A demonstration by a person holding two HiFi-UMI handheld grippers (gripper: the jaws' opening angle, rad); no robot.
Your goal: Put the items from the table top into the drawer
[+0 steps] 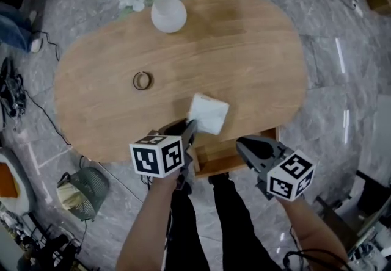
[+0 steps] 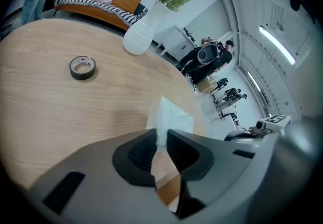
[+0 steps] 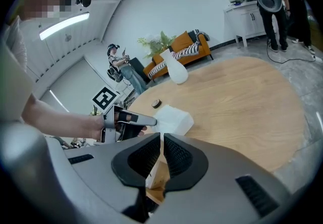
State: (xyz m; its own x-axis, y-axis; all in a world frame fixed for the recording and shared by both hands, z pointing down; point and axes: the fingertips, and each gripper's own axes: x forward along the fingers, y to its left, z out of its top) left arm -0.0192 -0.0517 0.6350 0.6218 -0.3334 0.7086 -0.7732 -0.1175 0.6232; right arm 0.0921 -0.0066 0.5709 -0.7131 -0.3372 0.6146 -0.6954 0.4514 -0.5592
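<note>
A white soft packet [image 1: 209, 113] is at the table's near edge, and my left gripper [image 1: 192, 124] is shut on its near corner. In the left gripper view the packet [image 2: 171, 117] runs into the narrow slot between the dark pads [image 2: 142, 153]. Just below the edge the wooden drawer [image 1: 223, 155] stands pulled out. My right gripper [image 1: 239, 141] hovers over the drawer's right side, jaws shut with nothing between them. The right gripper view shows my right gripper [image 3: 162, 142], the packet [image 3: 174, 118] and the left gripper [image 3: 151, 122] on it. A roll of tape [image 1: 142, 80] lies further left.
The oval wooden table [image 1: 244, 62] carries a white vase [image 1: 168, 14] with flowers at its far side. A wire basket [image 1: 85, 187] stands on the floor to the left. My legs are right under the drawer. People stand in the background of both gripper views.
</note>
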